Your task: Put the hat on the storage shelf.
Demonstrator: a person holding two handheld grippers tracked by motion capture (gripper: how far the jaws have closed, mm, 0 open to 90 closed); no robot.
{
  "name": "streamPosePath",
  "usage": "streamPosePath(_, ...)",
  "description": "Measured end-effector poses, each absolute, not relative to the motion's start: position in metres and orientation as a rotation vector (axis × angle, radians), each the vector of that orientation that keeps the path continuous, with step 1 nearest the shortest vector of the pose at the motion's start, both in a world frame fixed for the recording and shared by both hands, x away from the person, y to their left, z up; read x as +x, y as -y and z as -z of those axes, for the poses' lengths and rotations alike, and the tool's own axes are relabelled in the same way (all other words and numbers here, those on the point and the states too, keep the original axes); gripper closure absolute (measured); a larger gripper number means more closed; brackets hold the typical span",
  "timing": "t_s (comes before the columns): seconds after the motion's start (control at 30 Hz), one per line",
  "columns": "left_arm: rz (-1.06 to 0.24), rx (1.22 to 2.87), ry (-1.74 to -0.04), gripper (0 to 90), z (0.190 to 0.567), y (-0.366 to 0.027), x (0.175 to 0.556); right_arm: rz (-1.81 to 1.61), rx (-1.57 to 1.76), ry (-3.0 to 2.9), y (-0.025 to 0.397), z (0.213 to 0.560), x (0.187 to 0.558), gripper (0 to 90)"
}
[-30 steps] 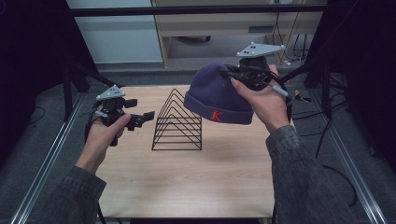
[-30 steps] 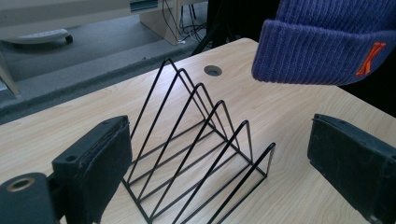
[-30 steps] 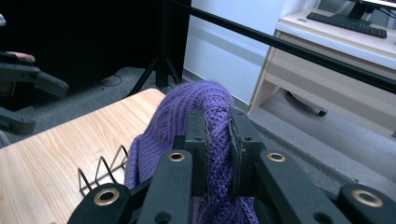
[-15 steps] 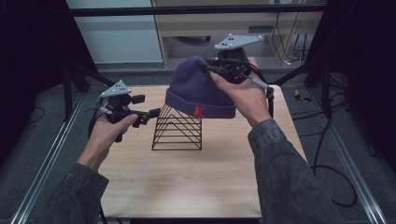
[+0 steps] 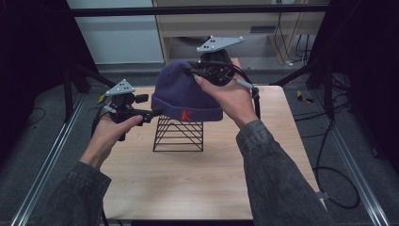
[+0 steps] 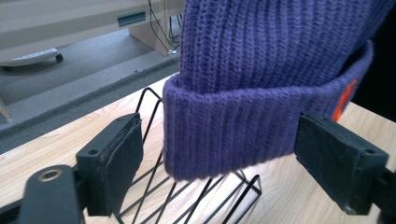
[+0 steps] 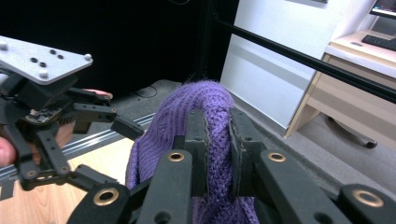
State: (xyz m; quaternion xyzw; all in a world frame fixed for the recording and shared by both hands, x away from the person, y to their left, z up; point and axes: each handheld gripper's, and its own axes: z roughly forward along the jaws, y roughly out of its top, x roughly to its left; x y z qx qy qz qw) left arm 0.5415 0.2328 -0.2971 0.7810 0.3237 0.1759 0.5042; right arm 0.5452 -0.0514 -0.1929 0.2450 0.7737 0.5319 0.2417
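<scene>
High view, purple beanie (image 5: 186, 92), red "K"

A light wooden table (image 5: 197, 179) stands on grey floor (image 5: 33, 136). Behind it sits a beige desk (image 5: 263, 23). Black curtains (image 5: 28, 42) hang at both sides.

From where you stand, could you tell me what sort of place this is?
Probably a lab or office corner set up for recording: a wooden table ringed by metal rails, dark curtains, cables on grey carpet, and a desk with a keyboard behind.

Red "K" on beanie (image 5: 187, 94) cuff
</scene>
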Motion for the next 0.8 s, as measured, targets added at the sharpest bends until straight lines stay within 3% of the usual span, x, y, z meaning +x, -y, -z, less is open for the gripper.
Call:
streamPosePath(0.1, -0.393, 1.877, -0.785, 19.4, 0.298, -0.234, 0.544, -1.46, 0.661, -2.123, 0.049, 0.193, 0.545, 80.0)
streamPosePath(0.17, -0.369, 1.872, -0.778, 26.4, 0.299, -0.234, 0.546, -1.457, 0.653, -2.129, 0.047, 0.194, 0.546, 80.0)
streamPosePath(0.33, -0.395, 1.915, -0.793, 62.4, 0.301, -0.233, 0.549, -1.446, 0.652, -2.134, 0.045, 0.197, 0.548, 80.0)
streamPosePath(0.4, -0.43, 1.917, -0.788, 69.6, 0.301, -0.232, 0.548, -1.441, 0.664, -2.13, 0.045, 0.198, 0.55, 79.9)
streamPosePath(0.53, -0.457, 1.907, -0.789, 75.3, 0.298, -0.232, 0.544, -1.431, 0.68, -2.125, 0.047, 0.198, 0.553, 79.8)
streamPosePath(0.8, -0.503, 1.934, -0.818, 77.5, 0.288, -0.236, 0.539, -1.399, 0.74, -2.151, 0.048, 0.207, 0.564, 79.6)
